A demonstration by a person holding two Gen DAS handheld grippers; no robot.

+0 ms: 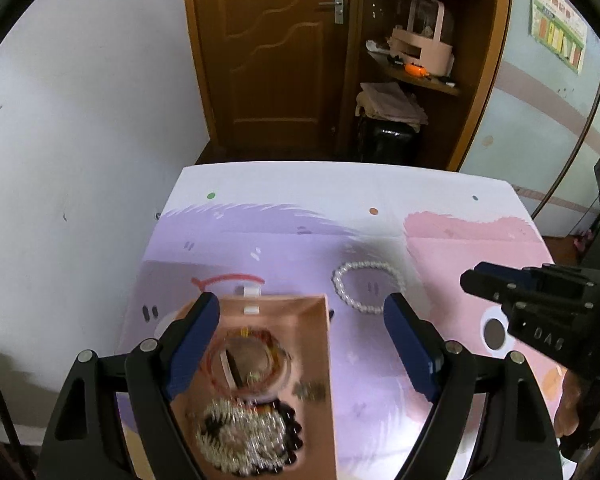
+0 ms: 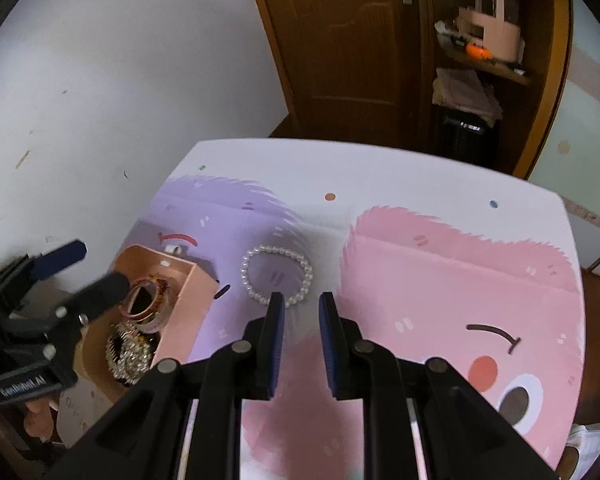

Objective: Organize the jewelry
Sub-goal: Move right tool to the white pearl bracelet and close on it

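Note:
A pink open jewelry box sits at the table's left, also in the right wrist view. It holds red and gold bangles, a sparkly silver piece and dark beads. A white pearl bracelet lies flat on the mat to the right of the box, also in the right wrist view. My left gripper is open wide above the box, its left finger over the box's left side. My right gripper is partly open and empty, just short of the bracelet.
The table carries a purple and pink cartoon mat and stands against a white wall on the left. Behind it are a brown door and wooden shelves with a pink organizer. My right gripper's body shows at the right.

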